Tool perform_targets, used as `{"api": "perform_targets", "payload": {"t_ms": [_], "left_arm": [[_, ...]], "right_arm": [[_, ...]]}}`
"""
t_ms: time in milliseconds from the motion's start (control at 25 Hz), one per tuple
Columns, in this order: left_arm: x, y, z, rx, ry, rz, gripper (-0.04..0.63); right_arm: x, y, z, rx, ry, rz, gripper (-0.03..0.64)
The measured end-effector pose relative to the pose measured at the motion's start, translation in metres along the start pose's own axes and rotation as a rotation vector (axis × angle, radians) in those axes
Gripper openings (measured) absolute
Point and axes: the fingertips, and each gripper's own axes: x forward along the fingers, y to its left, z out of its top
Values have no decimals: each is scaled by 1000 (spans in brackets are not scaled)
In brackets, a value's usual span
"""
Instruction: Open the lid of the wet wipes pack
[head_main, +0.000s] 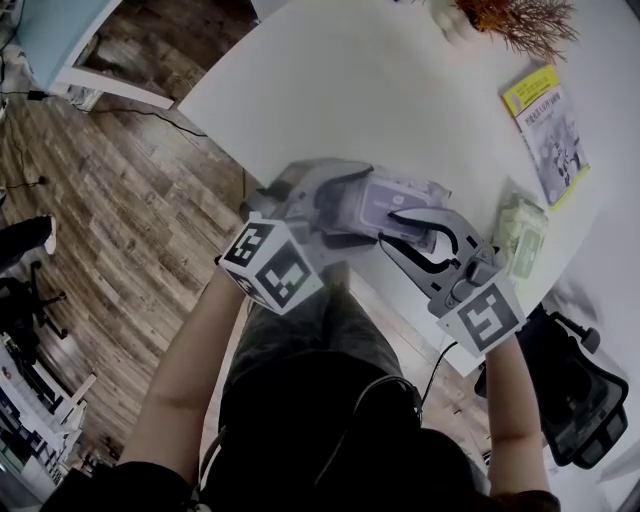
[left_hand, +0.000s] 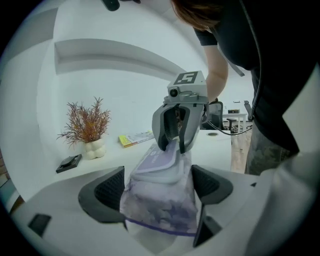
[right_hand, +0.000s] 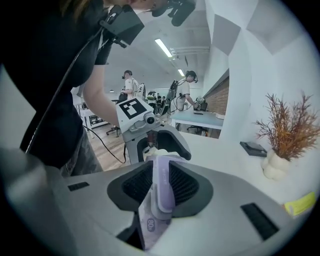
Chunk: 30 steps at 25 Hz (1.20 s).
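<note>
1. Wet-wipes pack (left_hand: 160, 210), soft purple-and-white plastic, fills the lower centre of the left gripper view, its body clamped by the left tool (left_hand: 159, 189).
2. Just beyond, its pale lilac hard lid (left_hand: 159, 162) is pinched at the far edge by the right tool (left_hand: 172, 148), jaws closed on it.
3. Behind lies the white desk (head_main: 350, 90); in the head view the pack sits near its lower-left edge.
4. Lid looks barely lifted; swinging it fully open seems left.

Head view: high up, looking steeply down at the table (head_main: 350, 80). Both gripper views: low, close, facing each other, sharing the wet wipes pack (left_hand: 160, 200).
</note>
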Motion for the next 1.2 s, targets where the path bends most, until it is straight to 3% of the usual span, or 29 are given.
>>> {"api": "perform_targets", "payload": {"t_ms": [200,440,720,1200], "left_arm": [[-10,5,-6,-53,-13,46,420],[-11,5,-6,-57,-18,50,420],[-11,6,-7,-68,-21,67,420],[-13,5,-6,-73,-31,72,420]], "right_arm": [[-1,-1,2,-12,-5,-3,112],[-3,-3,7,12,-27,-16,109],[-12,-20,20,174,-139,-92,101],[-20,-38,32,229,-213,-124,84]]}}
